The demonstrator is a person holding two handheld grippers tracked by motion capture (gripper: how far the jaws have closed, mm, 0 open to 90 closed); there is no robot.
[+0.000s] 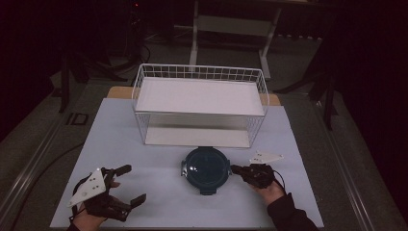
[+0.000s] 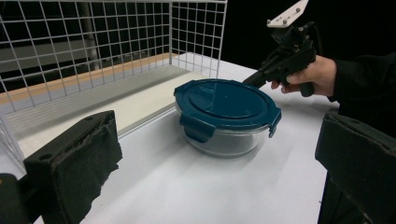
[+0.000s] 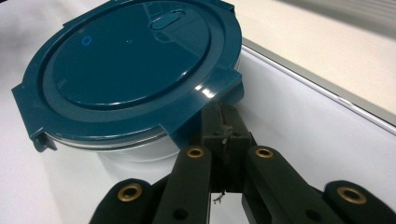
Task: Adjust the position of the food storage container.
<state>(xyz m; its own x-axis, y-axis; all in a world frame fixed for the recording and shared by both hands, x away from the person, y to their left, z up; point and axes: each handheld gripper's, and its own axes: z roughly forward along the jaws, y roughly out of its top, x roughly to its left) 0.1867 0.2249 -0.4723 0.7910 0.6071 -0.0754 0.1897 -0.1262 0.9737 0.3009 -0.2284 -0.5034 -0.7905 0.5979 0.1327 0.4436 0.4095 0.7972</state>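
Both jaws of the right gripper [image 3: 223, 122] are pressed together, empty, tips set under a lid clasp [image 3: 210, 100] of the container [image 1: 206, 168], probably to pry it up. Left gripper [image 1: 126, 185] is held wide apart, resting aside. Container sits on the table [image 1: 159, 202] just before the wire rack [image 1: 199, 103], which blocks forward travel.

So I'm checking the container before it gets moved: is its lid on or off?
On. The blue lid sits flat on the glass container, its side flaps folded down over the rim.
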